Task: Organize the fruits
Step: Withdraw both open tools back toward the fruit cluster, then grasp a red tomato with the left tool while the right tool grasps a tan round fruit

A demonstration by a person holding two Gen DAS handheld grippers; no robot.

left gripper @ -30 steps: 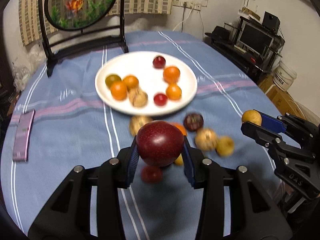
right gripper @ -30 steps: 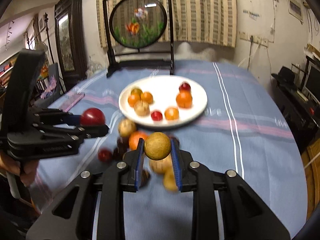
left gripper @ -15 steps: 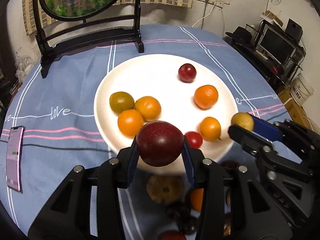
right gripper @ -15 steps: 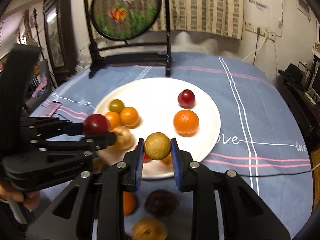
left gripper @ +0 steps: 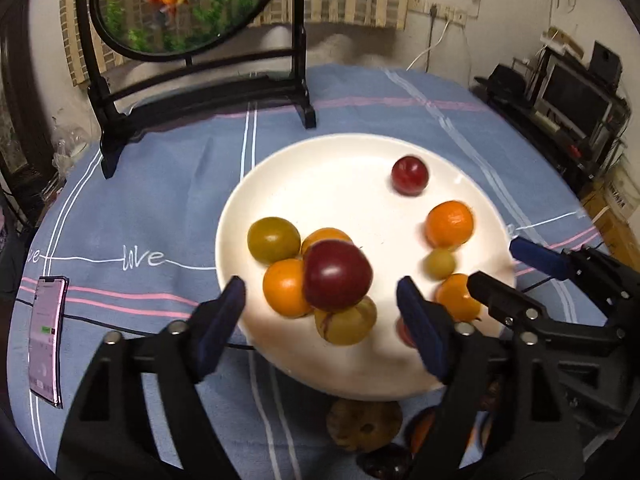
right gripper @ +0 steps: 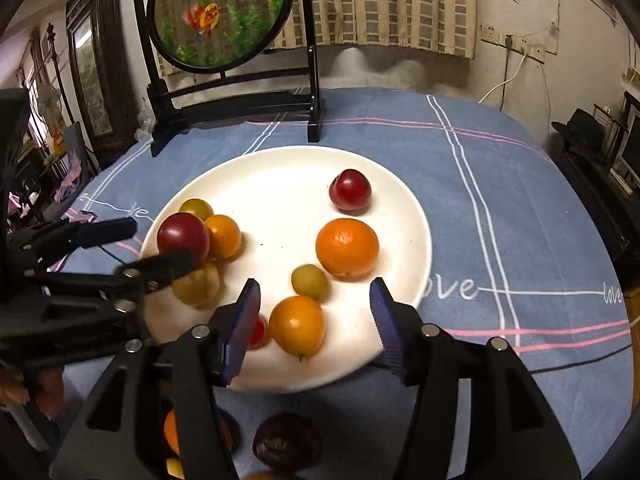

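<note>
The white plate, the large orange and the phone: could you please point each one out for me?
white plate (right gripper: 280, 184): right wrist view, bare far part.
large orange (right gripper: 347, 247): right wrist view, middle of its peel.
phone (left gripper: 47, 336): left wrist view, middle of its screen.

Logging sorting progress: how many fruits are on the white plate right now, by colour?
Orange fruits: 4
Red fruits: 3
Yellowish fruits: 2
Olive-green fruit: 1
Total on the white plate: 10

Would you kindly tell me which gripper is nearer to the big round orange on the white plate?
Right. The right gripper, jaws opening, sits just in front of the big round orange; the left gripper is across the white plate, by the dark red plum.
</note>
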